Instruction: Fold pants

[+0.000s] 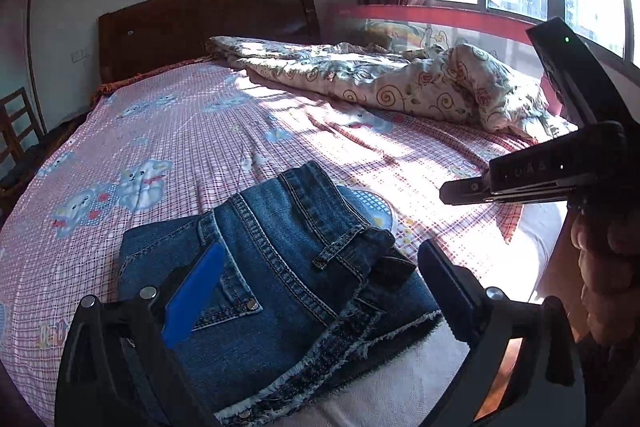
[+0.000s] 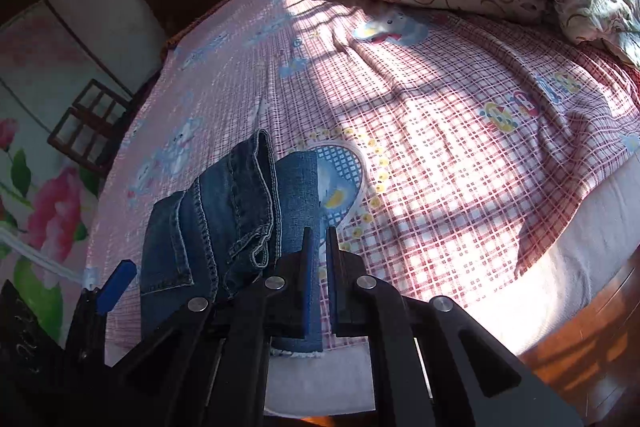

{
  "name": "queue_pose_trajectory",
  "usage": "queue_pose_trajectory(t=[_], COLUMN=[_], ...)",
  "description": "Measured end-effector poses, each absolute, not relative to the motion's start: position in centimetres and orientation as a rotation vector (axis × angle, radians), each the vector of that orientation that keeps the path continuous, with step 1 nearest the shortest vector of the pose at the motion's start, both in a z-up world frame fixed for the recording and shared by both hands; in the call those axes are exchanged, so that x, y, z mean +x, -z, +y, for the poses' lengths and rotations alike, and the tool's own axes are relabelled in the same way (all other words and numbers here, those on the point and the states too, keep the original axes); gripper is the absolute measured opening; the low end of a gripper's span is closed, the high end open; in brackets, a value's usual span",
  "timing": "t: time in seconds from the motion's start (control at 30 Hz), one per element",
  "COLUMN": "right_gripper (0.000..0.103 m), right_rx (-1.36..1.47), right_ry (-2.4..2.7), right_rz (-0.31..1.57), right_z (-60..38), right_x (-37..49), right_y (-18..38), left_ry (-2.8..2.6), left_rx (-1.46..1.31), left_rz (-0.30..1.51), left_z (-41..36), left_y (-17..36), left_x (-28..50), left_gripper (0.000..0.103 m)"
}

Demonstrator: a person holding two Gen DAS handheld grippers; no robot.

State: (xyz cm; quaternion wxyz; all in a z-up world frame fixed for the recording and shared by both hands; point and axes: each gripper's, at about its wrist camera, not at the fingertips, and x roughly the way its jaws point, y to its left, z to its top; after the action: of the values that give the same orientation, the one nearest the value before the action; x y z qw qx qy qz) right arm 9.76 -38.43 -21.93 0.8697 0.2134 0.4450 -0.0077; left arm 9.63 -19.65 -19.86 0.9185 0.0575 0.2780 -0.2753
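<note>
Blue denim pants point(image 1: 280, 279) lie folded in a compact stack near the front edge of the bed, waistband up and frayed hems toward me. My left gripper point(image 1: 320, 291) is open, its fingers spread wide over the stack, blue pad point(image 1: 196, 291) on the left. In the right wrist view the pants point(image 2: 224, 223) lie left of my right gripper point(image 2: 319, 279). Its jaws stand nearly closed with a narrow gap and hold nothing, just right of the stack's edge. The right gripper also shows in the left wrist view point(image 1: 464, 191), held above the bed.
A pink checked sheet point(image 1: 192, 131) covers the bed. A rumpled floral quilt point(image 1: 400, 83) lies at the far side by the window. A wooden headboard point(image 1: 208, 23) stands at the back and a chair point(image 2: 86, 127) to the left. The mattress edge point(image 2: 520, 307) is at the front right.
</note>
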Motion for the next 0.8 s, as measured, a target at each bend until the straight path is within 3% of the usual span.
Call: queue_pose_trajectory(t=[0.07,0.13,0.17,0.27,0.37,0.53,0.67,0.8], right_gripper=[0.004,0.004,0.004,0.004,0.004,0.004,0.004,0.004], right_rx=[0.388,0.335,0.297,0.142,0.228,0.242,0.15,0.023], right_ry=[-0.076,-0.12,-0.109,0.075,0.091,0.068,0.033,0.054], right_rz=[0.95,0.962,0.974,1.05,1.111,1.121,0.992,1.008], right_z=[-35.3,-32.6,-31.5,-30.5,-31.8,-32.4,-31.5,-30.4], right_x=[11.8,13.0,13.3,12.9,11.1,11.8,14.5,19.3], right_y=[22.1,22.5,22.9,25.5,29.2,27.6,23.6,24.5], left_ry=[0.476,0.385,0.334,0.289,0.293,0.335,0.301,0.224], left_rx=[-0.01,-0.067,-0.056,0.006,0.082,0.089,-0.022,0.042], left_rz=[0.608,0.705,0.757,0.847,0.919,0.876,0.785,0.828], left_z=[-15.9,-13.5,-12.8,-12.6,-13.4,-13.1,-11.4,-13.4], left_y=[19.6,20.5,21.3,24.2,27.7,27.0,23.2,22.7], left_x=[11.5,14.2,15.4,16.5,16.8,16.2,17.5,21.2], left_gripper=[0.095,0.069,0.048,0.04,0.039,0.041,0.078,0.077])
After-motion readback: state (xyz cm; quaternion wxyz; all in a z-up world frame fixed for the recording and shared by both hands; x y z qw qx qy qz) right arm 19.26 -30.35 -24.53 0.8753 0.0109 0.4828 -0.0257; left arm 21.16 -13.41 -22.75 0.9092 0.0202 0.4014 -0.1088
